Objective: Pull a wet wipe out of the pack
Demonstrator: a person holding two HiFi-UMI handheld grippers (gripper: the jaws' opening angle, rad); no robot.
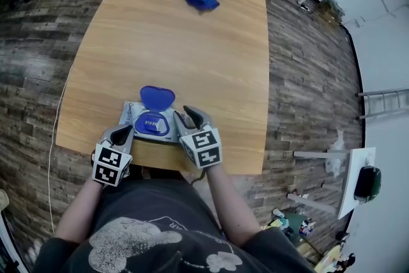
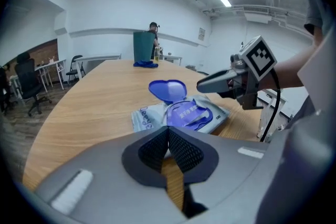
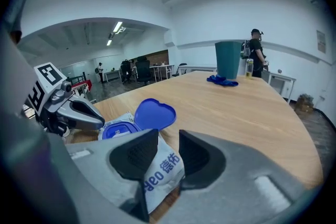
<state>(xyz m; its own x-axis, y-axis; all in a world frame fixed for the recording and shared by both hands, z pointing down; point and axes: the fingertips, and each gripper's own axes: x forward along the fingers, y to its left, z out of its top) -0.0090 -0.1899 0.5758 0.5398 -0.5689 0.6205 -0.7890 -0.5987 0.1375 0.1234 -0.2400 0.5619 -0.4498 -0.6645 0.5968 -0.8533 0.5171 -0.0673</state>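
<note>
Your soft white-and-blue film wet-wipe pack [image 1: 132, 113] lies at the lower centre of the head view, by the near edge of the pale wooden surface [image 1: 172, 41]. Its blue heart-shaped flip lid [image 1: 156, 97] is raised. Your right gripper [image 3: 168, 152] is pinched on the pack's right end. Your left gripper [image 2: 168, 147] is closed and empty, just left of the pack. The pack looks light and squashy and would likely lift with the wipe, so pin it down. A wipe should be limp, damp and easily torn; take it at the oval opening [image 1: 152, 119], low on its fold. No wipe tip shows clearly.
</note>
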